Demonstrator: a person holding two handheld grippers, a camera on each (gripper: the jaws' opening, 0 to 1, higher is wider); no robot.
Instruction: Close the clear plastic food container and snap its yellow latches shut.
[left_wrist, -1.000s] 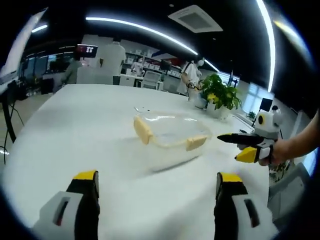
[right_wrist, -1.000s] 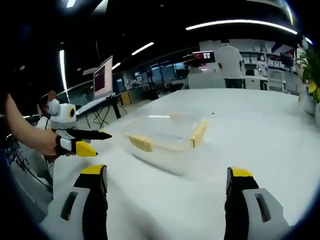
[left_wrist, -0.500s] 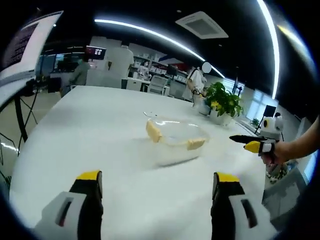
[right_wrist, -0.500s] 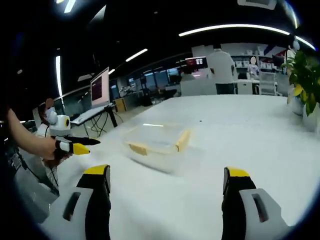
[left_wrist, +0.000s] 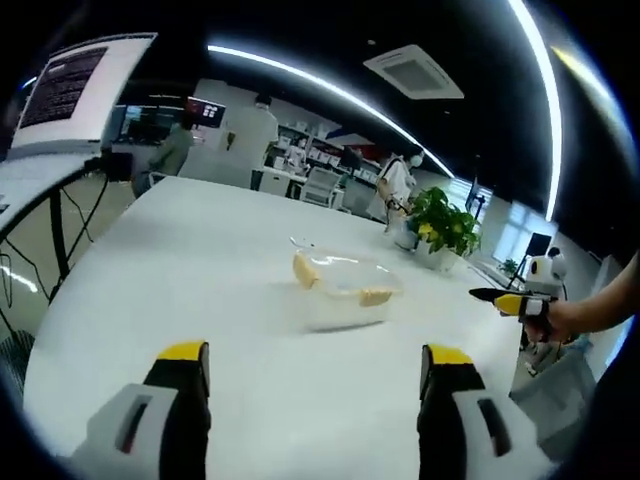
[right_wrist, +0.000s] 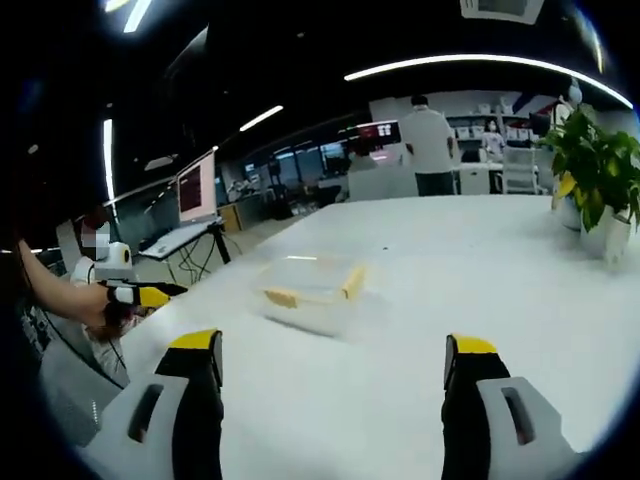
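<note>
Both grippers have backed off; the clear food container (left_wrist: 340, 291) looks smaller, mid-frame on the white table (left_wrist: 180, 270), nothing visible inside, yellow latches (right_wrist: 350, 282) showing. Left gripper (left_wrist: 314, 400) and right gripper (right_wrist: 332, 390) jaws apart.

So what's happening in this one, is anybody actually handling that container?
Not at this moment. A person holds a two-jaw gripper in each hand, and both are open and empty, held back from the clear plastic container in the middle of the white table. The left gripper and right gripper both point toward it without touching. The lid looks seated, with two yellow latches showing, but whether they are snapped shut is too small to tell. A potted plant stands further along the table.
</note>
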